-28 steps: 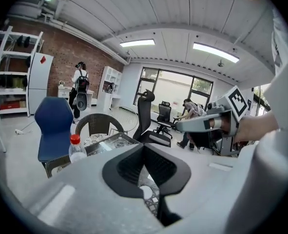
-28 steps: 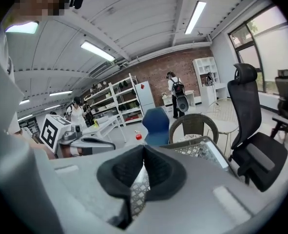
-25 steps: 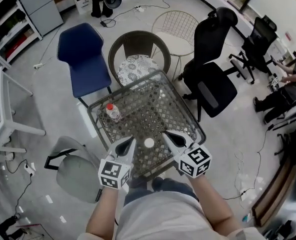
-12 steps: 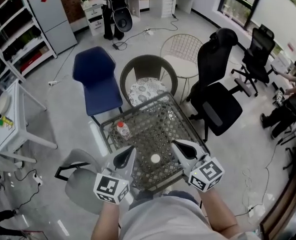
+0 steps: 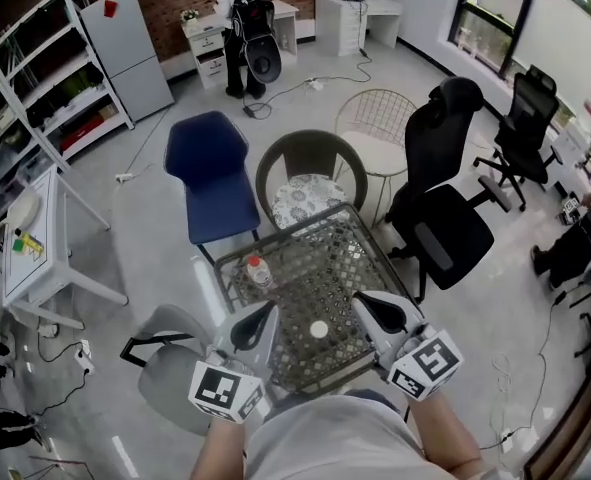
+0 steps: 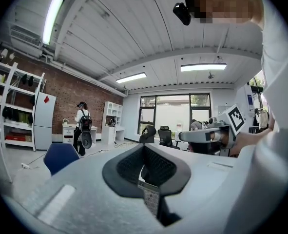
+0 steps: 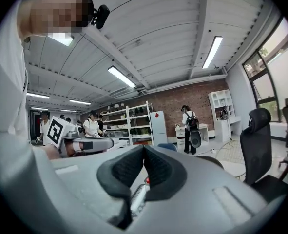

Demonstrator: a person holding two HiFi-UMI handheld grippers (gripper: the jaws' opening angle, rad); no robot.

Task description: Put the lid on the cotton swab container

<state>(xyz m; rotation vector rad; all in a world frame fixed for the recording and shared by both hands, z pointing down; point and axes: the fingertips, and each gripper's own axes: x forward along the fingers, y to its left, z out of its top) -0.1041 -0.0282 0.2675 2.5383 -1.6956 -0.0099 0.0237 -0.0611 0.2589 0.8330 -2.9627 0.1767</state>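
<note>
Both grippers point level above mesh table (image 5: 305, 268); we see left gripper (image 5: 259, 318) and right gripper (image 5: 373, 310) fully closed, empty. White round container (image 5: 318, 329) on table, contents unclear.

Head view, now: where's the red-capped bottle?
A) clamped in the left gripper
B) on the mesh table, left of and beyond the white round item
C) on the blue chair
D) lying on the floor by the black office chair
B: the red-capped bottle stands upright on the mesh table, to the left of the white round item and farther from the person, with a clear gap between them.
</note>
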